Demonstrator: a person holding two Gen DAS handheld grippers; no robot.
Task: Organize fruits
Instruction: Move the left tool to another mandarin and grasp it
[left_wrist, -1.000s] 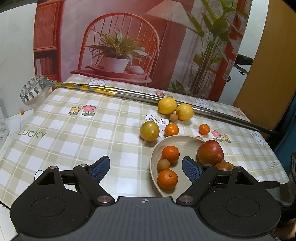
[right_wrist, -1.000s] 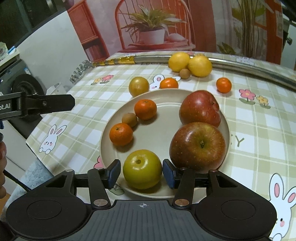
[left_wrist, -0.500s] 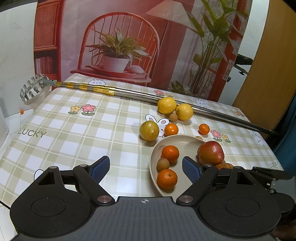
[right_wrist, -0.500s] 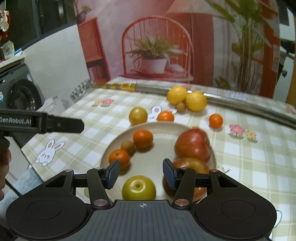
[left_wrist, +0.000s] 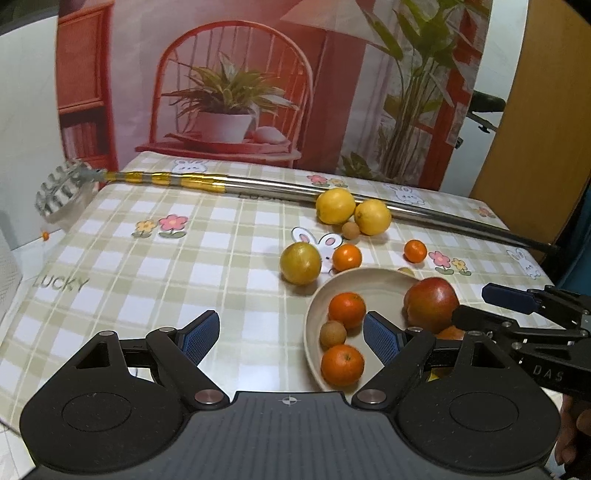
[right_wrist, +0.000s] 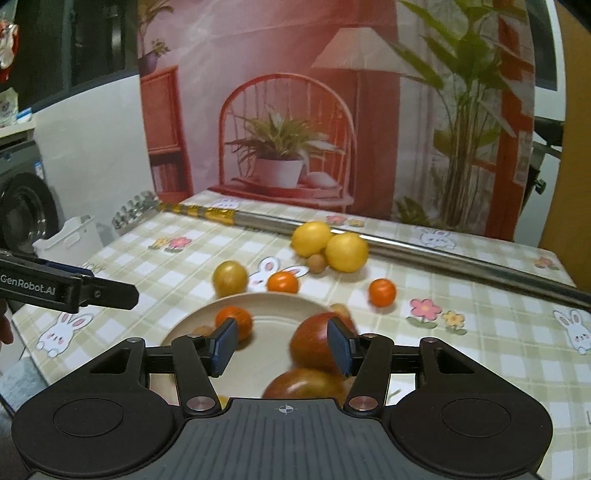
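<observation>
While our left gripper and right gripper both hang spread and empty, the plate holds some fruit, yet two lemons and several others remain scattered on the tablecloth.

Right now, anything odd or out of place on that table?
Yes: a long metal pole with a toothed head lies across the far side of the table, two lemons touching it. Nothing looks spilled or damaged.
</observation>
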